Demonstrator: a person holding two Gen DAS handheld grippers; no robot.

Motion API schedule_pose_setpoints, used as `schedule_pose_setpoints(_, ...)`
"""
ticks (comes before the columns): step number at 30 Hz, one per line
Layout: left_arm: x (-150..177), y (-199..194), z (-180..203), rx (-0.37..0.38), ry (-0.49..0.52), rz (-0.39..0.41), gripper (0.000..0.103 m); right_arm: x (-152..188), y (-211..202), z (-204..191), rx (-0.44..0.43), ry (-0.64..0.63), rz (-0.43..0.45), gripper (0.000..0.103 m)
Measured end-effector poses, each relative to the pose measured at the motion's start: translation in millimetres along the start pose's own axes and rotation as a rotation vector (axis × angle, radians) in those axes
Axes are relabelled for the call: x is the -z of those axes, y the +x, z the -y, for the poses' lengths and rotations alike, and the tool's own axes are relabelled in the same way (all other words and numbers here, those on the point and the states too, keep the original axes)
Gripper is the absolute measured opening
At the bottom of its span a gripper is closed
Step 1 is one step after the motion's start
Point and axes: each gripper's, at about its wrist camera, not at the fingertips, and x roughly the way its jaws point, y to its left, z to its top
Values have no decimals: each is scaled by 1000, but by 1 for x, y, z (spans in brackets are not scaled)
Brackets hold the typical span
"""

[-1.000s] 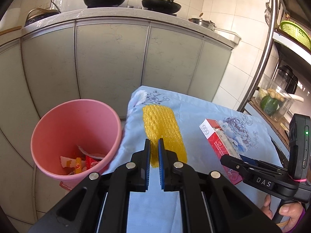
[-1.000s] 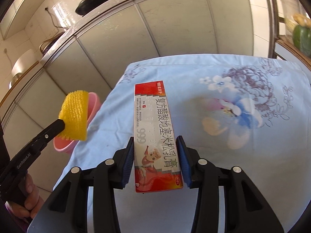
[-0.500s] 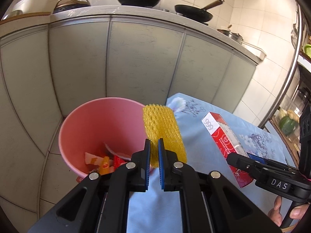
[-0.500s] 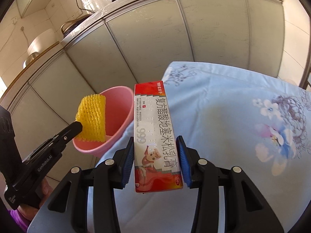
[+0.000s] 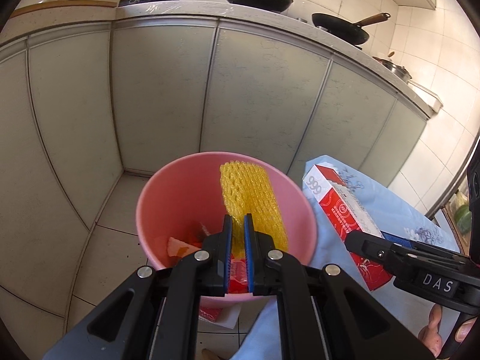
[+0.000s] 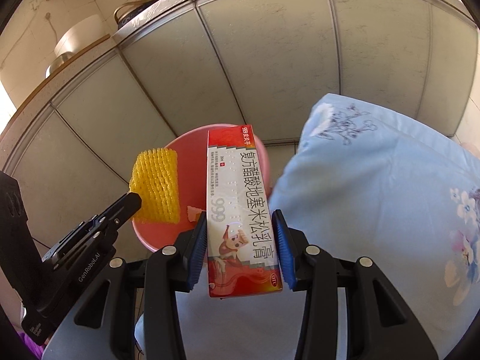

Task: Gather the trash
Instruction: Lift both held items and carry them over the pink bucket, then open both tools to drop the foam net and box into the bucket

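With our left gripper (image 5: 237,234) jaws clamped on the yellow foam fruit net (image 5: 252,198) and our right gripper (image 6: 241,249) clamped on the red-and-white cardboard medicine box (image 6: 240,207), we hold both above the pink plastic bin (image 5: 156,210), ready for dropping.

The red-and-white medicine box (image 6: 244,213) carries the most print: along its white face runs "复方醋酸地塞米松乳膏" in large dark characters, with "999" in pale grey beside it, "999皮炎平" in yellow on the red band at its far end, and a small oval "OTC" mark at its near corner. In the left wrist view the same box (image 5: 345,210) shows "999" on its end flap. The right gripper (image 5: 432,279) reads "DAS". The left gripper (image 6: 87,267) reads "GenRobot.AI".
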Motion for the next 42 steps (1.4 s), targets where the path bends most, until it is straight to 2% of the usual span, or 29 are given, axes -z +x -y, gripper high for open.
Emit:
schedule_pose_setpoints(7, -4, 15, -21, -53, -20, -18, 7, -14, 36, -24, 25, -38, -70, 43)
schedule_pose_setpoints(18, -4, 39, -36, -83, -34, -52, 7, -16, 72, -32, 80, -58, -143, 43)
schedule_pose_setpoints(35, 4, 61, -45, -115, -46, -92, 7, -22, 92, -47, 103, -96, -159, 43)
schedule_pose_setpoints(42, 5, 65, -46, -121, -49, -99, 8, -24, 85, -47, 75, -80, -148, 43)
